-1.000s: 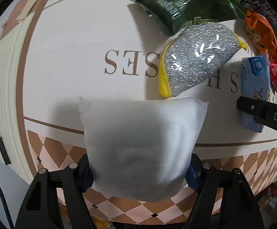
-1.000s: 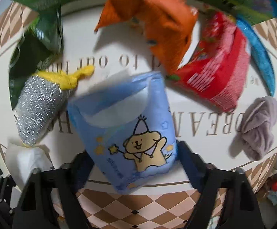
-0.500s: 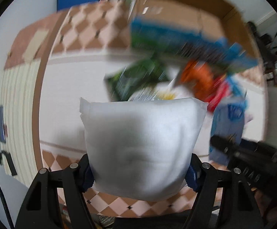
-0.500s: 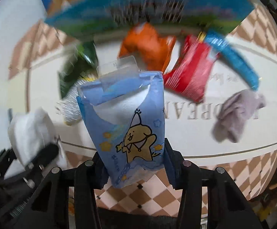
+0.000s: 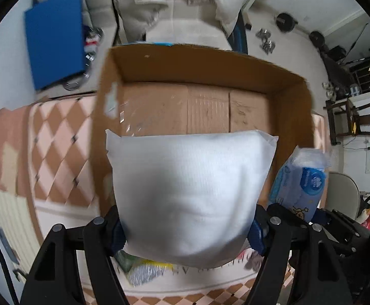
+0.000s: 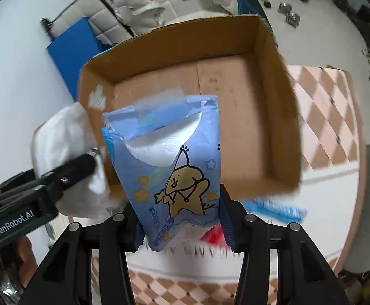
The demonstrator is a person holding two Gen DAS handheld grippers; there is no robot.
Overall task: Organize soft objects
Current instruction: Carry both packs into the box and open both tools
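A white padded pack (image 5: 190, 193) is clamped in the left gripper (image 5: 187, 231) and a blue tissue pack (image 6: 169, 167) in the right gripper (image 6: 180, 231), both held just before an open cardboard box (image 6: 284, 117).

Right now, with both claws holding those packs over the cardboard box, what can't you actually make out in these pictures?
- Left wrist view: the near floor of the cardboard box, hidden behind the white pack.
- Left wrist view: the silver sponge, mostly covered by that pack.
- Right wrist view: the red packet, only a sliver beside the blue tissue pack.
- Right wrist view: the blue item below the box, motion-blurred, unidentifiable.
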